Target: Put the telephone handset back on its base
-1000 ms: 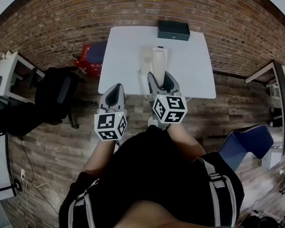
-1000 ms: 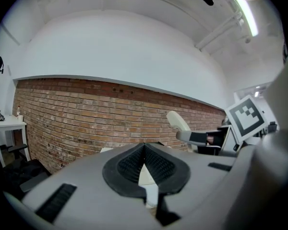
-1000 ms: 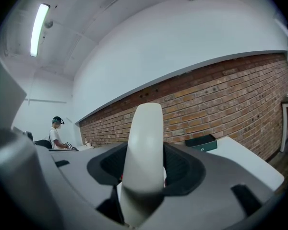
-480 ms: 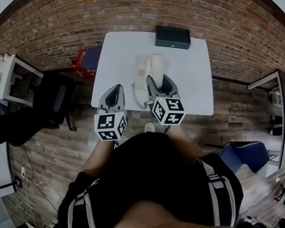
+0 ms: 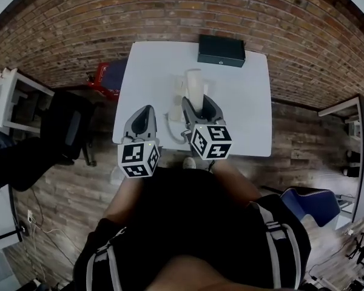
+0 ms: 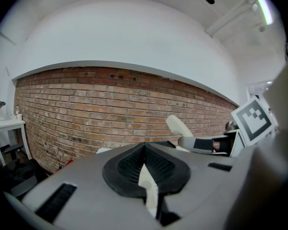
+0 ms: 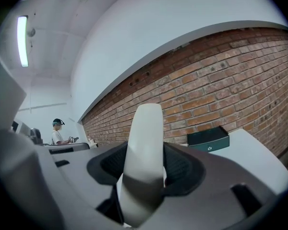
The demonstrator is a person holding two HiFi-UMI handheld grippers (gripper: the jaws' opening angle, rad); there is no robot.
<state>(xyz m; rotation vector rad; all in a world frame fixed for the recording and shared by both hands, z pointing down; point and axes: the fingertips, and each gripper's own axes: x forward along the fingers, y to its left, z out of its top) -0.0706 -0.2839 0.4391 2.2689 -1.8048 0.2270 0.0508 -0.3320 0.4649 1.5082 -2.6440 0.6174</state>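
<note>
A white handset (image 5: 194, 80) stands between the pads of my right gripper (image 5: 198, 102), which is shut on its lower part. In the right gripper view the handset (image 7: 145, 143) rises upright out of that gripper (image 7: 144, 169). The white base (image 5: 178, 91) lies on the white table (image 5: 249, 108) just left of the handset, and a cord (image 5: 171, 125) curls toward the table's near edge. My left gripper (image 5: 144, 113) hovers over the table's near left corner, shut and holding nothing. In the left gripper view its pads (image 6: 129, 164) meet at the tip, with the handset (image 6: 179, 126) seen to the right.
A dark green box (image 5: 221, 50) sits at the table's far edge, also seen in the right gripper view (image 7: 208, 138). A brick wall (image 5: 79, 29) runs behind. A black chair (image 5: 67, 123) and red item (image 5: 103, 74) stand left, a blue chair (image 5: 306, 202) right.
The right gripper with the handset has moved further over the table and closer to the base. The left gripper has come forward a little to the table's corner.
</note>
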